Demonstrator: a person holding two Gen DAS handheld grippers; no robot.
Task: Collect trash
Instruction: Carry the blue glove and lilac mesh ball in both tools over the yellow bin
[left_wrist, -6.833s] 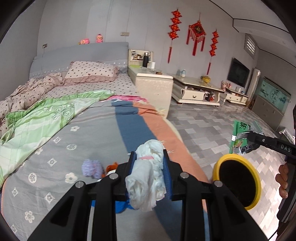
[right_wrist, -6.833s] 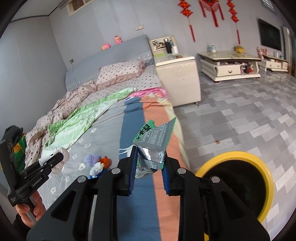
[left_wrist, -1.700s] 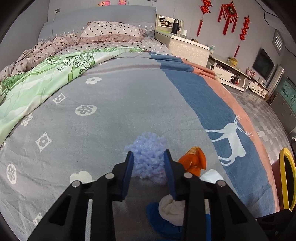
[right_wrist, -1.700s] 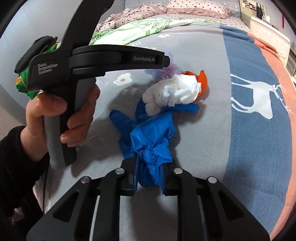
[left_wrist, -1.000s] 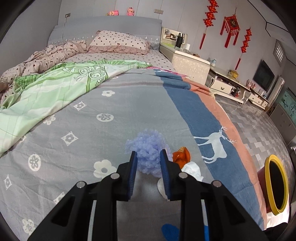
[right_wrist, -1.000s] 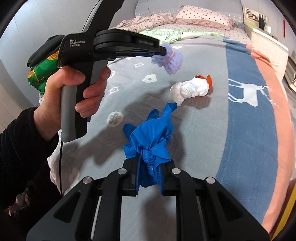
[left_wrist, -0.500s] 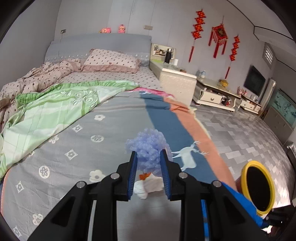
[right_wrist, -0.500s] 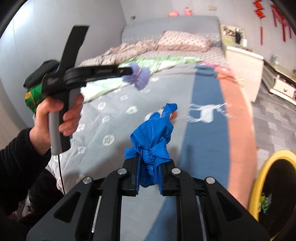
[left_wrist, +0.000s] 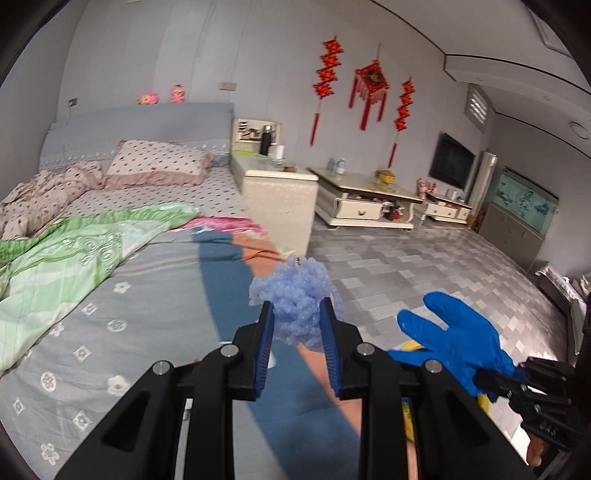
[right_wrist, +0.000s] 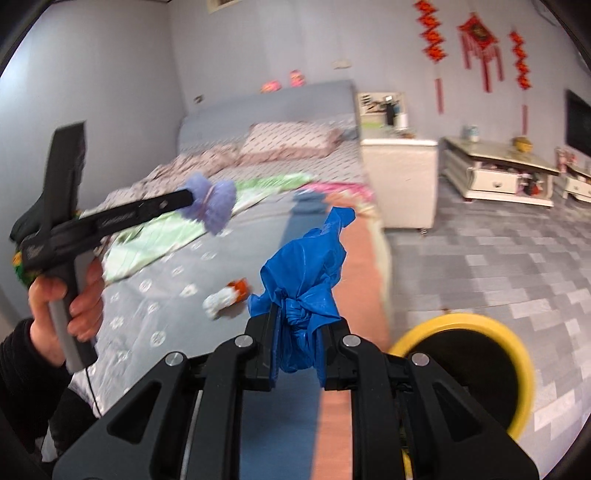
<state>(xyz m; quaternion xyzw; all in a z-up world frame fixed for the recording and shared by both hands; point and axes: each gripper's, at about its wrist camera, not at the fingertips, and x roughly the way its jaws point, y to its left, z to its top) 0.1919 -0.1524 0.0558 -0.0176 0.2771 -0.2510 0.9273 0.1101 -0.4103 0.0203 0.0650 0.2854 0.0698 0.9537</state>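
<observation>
bedroom, bed (left_wrist: 155, 295) at nine o'clock: i've lifted both loads off it; left gripper (left_wrist: 297, 325) clenches purple mesh ball (left_wrist: 295, 295), right gripper (right_wrist: 297, 332) clenches blue bag (right_wrist: 306, 273), bin (right_wrist: 476, 365) at four o'clock next.

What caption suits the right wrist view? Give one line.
Right gripper clamps blue plastic bag near yellow-rimmed bin; left gripper holds purple tuft.

I note the left gripper (left_wrist: 296, 325) is matt black plastic with ribbed blue pads, closed on a bubbly, translucent lilac foam wad (left_wrist: 295, 295). The right gripper (right_wrist: 298, 349) clamps a thin, glossy blue plastic bag (right_wrist: 306, 273). The bed (left_wrist: 155, 295) cover is matt printed cloth; the bin (right_wrist: 513, 347) rim looks smooth yellow plastic.
</observation>
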